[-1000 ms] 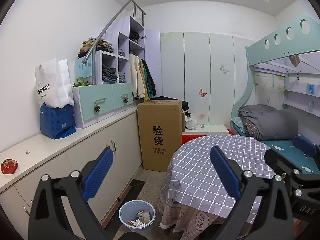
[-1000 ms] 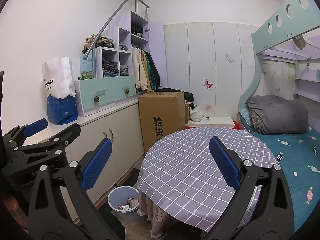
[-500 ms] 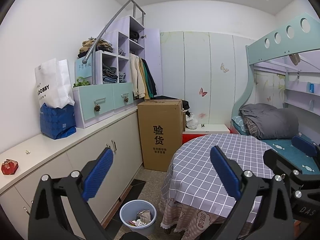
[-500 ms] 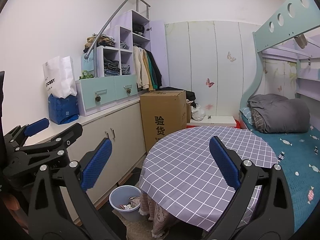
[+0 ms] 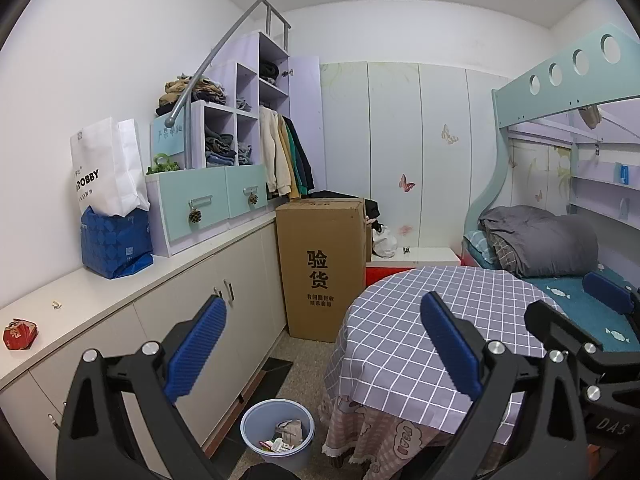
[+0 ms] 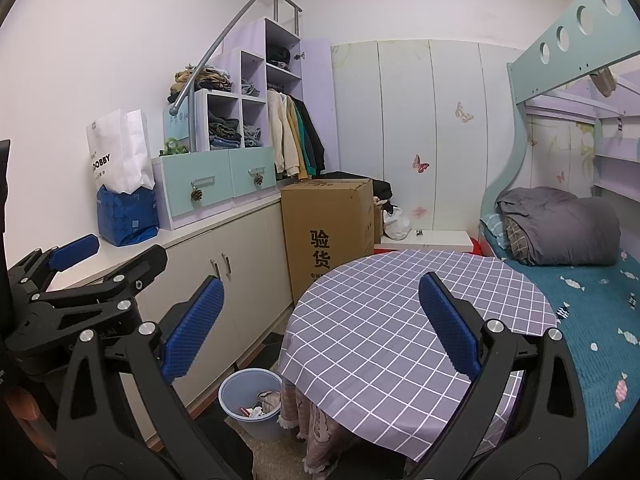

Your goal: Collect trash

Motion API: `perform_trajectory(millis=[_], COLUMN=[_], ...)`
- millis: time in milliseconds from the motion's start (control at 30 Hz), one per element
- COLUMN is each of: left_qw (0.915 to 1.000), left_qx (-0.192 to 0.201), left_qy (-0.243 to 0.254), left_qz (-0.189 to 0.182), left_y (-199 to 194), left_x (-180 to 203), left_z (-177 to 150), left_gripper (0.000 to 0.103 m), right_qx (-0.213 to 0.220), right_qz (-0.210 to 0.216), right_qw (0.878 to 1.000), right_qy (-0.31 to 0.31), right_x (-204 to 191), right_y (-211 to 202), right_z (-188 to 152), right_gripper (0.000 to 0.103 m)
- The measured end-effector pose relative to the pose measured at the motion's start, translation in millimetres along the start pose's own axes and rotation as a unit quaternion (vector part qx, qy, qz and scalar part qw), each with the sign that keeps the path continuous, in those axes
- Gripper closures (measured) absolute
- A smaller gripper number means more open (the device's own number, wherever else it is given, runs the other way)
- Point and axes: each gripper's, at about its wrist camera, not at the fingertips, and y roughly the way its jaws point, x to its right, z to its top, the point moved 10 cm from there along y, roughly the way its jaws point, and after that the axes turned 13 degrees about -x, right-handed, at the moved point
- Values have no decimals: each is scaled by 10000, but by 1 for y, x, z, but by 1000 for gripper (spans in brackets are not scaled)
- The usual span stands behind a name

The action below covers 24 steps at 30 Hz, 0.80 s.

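The left gripper [image 5: 320, 344] is held up over the floor gap with its blue pads spread wide and nothing between them; the right gripper [image 6: 320, 322], just beside it, is equally spread and empty above the checked tablecloth [image 6: 400, 320]. Likely trash lies well apart from both: a small red wrapper [image 5: 19, 334] and a tiny scrap [image 5: 56, 304] on the white counter [image 5: 120, 292] at far left. The blue bin [image 5: 276, 432], already holding litter, stands on the floor between cabinet and table. A sound approach, I judge, is to swing the left gripper toward the wrapper, come in low along the counter, close across its crumpled middle, then carry it over the bin's mouth before releasing.
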Motion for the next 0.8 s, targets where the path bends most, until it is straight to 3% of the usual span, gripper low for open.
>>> perform_trajectory(millis=[800], left_qw=[10000], left_qx=[-82], left_qy=[23], left_qz=[-10], left_y=[6], left_x=[-5], left_z=[-3], left_gripper=[7], right_qx=[-83], right_qz=[39], right_qw=[10000], right_qy=[-2], right_x=[6], right_y=[2], right_z=[-7], right_gripper=[7])
